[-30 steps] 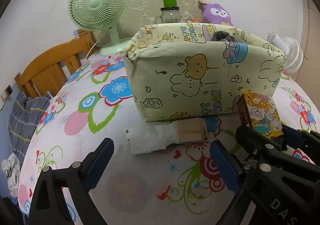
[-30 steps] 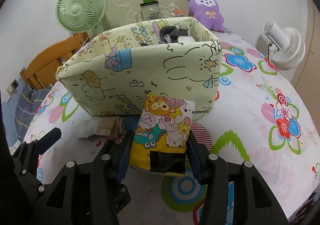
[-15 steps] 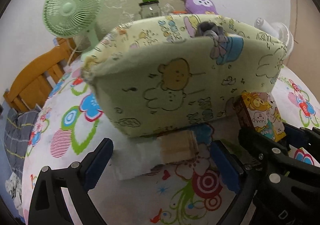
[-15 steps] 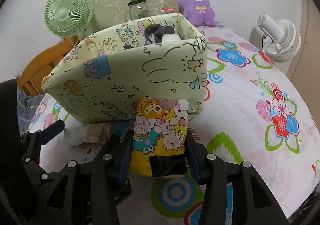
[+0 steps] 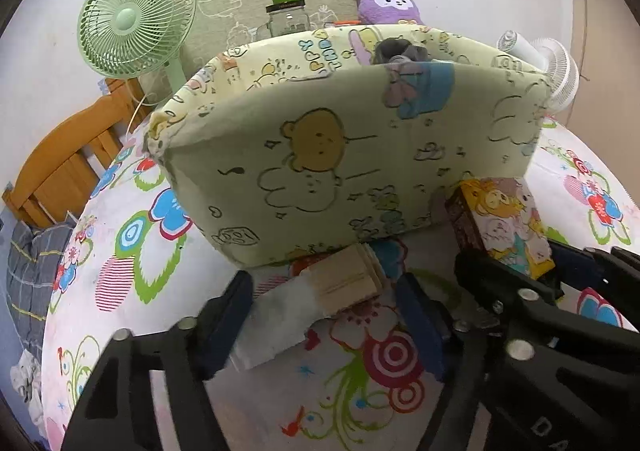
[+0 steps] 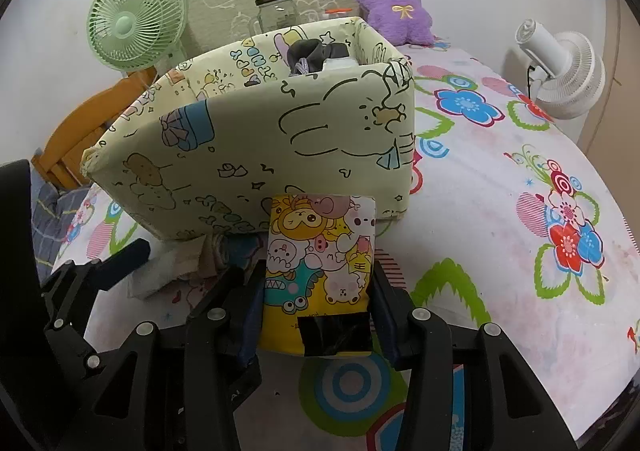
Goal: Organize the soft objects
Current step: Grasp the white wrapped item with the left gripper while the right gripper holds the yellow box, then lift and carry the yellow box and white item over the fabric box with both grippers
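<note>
A pale green cartoon-print fabric bin (image 5: 352,155) stands on the flowered tablecloth; it also shows in the right wrist view (image 6: 256,147), with dark soft items (image 6: 316,55) inside. A folded white and beige cloth (image 5: 320,299) lies at its front base. My left gripper (image 5: 324,315) is open, its fingers on either side of this cloth. My right gripper (image 6: 316,291) is shut on a yellow cartoon-print packet (image 6: 320,271), held just in front of the bin; the packet also shows in the left wrist view (image 5: 504,227).
Behind the bin stand a green fan (image 6: 132,27), a glass jar with a green lid (image 6: 276,7) and a purple plush toy (image 6: 396,7). A white fan (image 6: 560,71) stands at the right. A wooden chair (image 5: 68,167) is beyond the table's left edge.
My left gripper has moved forward and its fingers now straddle the folded cloth, narrower than before. The right gripper with the packet has moved slightly closer to the bin.
</note>
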A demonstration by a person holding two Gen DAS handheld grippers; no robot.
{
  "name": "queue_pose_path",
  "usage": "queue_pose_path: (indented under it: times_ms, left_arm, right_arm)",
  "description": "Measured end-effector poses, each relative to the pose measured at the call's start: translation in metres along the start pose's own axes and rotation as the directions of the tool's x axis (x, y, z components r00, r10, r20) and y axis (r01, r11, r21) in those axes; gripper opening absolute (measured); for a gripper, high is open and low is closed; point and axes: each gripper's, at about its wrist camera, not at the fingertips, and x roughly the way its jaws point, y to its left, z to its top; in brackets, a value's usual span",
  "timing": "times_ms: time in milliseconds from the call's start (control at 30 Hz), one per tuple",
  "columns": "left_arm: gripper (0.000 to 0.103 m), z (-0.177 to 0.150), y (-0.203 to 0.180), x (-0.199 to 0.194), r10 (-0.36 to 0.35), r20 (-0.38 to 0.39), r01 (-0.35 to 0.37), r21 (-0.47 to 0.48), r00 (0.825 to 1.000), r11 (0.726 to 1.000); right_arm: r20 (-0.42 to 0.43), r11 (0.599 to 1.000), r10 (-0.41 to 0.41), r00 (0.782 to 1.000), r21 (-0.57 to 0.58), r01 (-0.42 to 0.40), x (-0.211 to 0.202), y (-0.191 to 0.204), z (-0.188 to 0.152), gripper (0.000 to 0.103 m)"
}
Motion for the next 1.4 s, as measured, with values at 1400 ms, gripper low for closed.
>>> queue_pose_path:
  times_ms: [1400]
  left_arm:
    - [0.030,-0.035,-0.002,-0.061,-0.042,0.022,0.046,-0.180,0.999,0.983]
  right_arm:
    - [0.049,0.996,0.025,0.998,-0.084,-0.021,-0.048,0.012,-0.023,0.050]
